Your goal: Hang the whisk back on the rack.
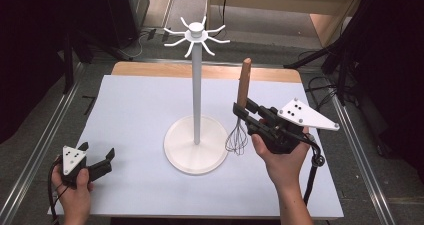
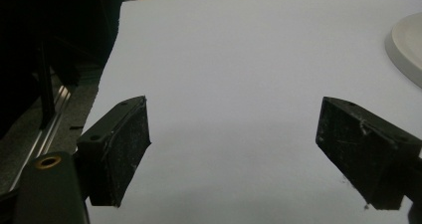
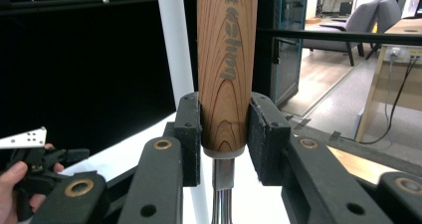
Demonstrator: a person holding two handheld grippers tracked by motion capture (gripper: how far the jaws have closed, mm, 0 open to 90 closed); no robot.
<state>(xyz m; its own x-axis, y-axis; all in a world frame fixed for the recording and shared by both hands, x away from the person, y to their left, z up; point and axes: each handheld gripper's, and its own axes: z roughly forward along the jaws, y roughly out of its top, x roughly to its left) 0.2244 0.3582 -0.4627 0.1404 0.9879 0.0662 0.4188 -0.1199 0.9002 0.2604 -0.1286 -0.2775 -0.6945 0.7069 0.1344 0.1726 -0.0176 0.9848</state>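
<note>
- Right claw (image 1: pixel 244 111) is clamped on the whisk (image 1: pixel 242 107) at the base of its wooden handle; we see the whisk upright, wire head down, just right of the stand's (image 1: pixel 196 135) round base.
- Left claw (image 1: pixel 97 154) has its jaws wide apart (nothing between them), low over the bench (image 1: pixel 135 110) near its front left corner.
- We see the stand's hooks bare.

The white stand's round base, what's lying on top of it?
Only its own white pole rises from the round white base. The wooden-handled wire whisk held by the right tongs hangs beside it.
</note>
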